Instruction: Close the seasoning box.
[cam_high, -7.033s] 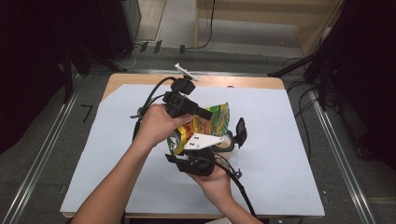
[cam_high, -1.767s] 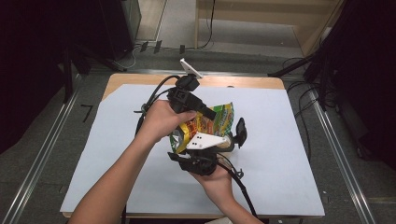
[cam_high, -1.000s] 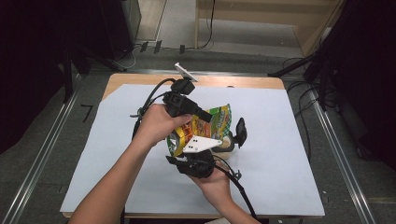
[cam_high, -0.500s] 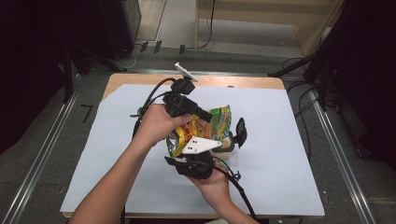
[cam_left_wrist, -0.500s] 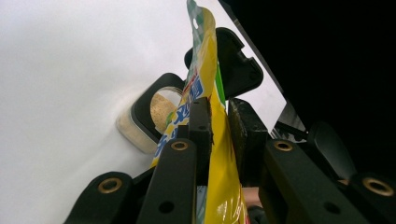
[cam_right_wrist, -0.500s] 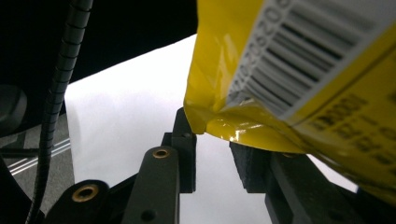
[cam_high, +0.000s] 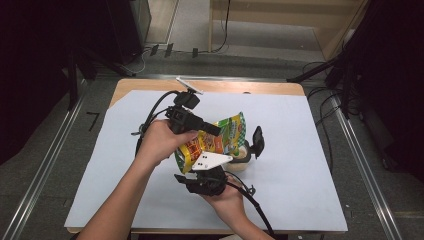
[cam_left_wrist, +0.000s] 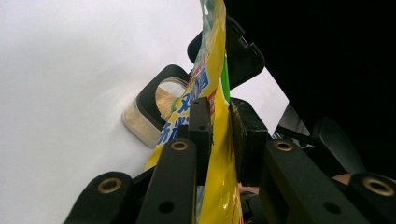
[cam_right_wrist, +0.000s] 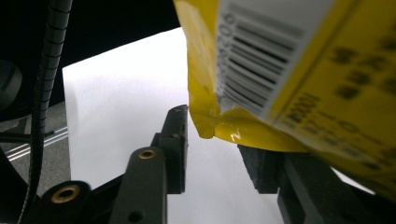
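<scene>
A yellow and green snack bag (cam_high: 222, 140) hangs tilted above a small clear jar (cam_high: 241, 155) of beige powder, whose black flip lid (cam_high: 257, 141) stands open. My left gripper (cam_high: 212, 131) is shut on the bag (cam_left_wrist: 219, 140), with both pads pressed on the foil, and the jar (cam_left_wrist: 149, 116) lies beyond on the white sheet. My right gripper (cam_high: 207, 169) sits below the bag. Its jaws have just been opening. In the right gripper view the bag's lower corner (cam_right_wrist: 219, 126) hangs between the pads (cam_right_wrist: 176, 140) with a gap at each side.
The white sheet (cam_high: 310, 150) covers a wooden table with free room to the left, right and front. Black cables (cam_high: 150, 115) loop off the left hand, and another trails from the right hand toward the near edge. Metal rails run along both sides of the table.
The left hand and the bag have shifted only slightly since about two seconds ago. The right hand stays under the bag.
</scene>
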